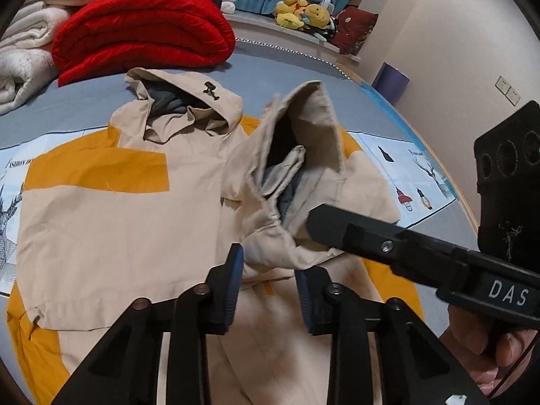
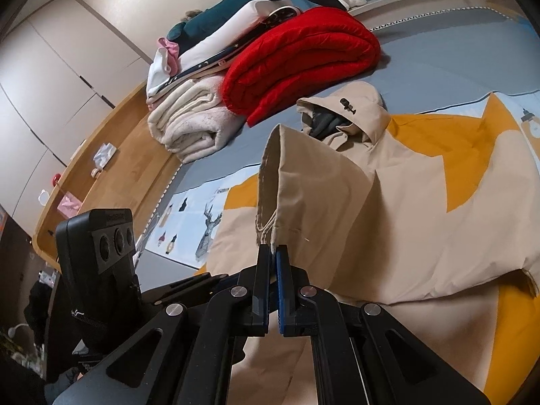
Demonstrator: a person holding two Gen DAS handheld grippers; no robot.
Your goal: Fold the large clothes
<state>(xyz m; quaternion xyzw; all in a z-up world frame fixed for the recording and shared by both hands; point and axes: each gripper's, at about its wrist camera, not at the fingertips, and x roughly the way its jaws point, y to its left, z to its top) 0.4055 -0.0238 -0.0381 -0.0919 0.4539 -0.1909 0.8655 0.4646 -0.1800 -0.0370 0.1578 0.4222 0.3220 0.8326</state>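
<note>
- The beige hooded jacket (image 1: 121, 209) lies spread flat on the bed (image 1: 303, 67), hood (image 1: 189, 101) toward the folded red blanket (image 1: 141, 33), over a yellow-and-blue printed sheet (image 1: 415, 165).
- One sleeve (image 2: 303, 182) is lifted off the body and stands up in a loose cone, cuff uppermost; it sags and creases, so I judge the cloth thin, light and limp, not slippery.
- The right gripper (image 2: 274, 251) is pinched tight on the sleeve's seamed edge, which is drawn up into its jaws.
- The left gripper (image 1: 268, 266) stands at a narrow gap with a bunched fold of the same sleeve between its blue pads (image 1: 236, 270); whether the pads actually press the cloth, I cannot tell.
- Best holds are probably hems, cuffs and seams, where the doubled fabric gives the pads something to bite; a single layer could slide out.
- A white folded blanket (image 2: 189, 131) and plush toys (image 1: 300, 10) sit well apart, clear of the work.
</note>
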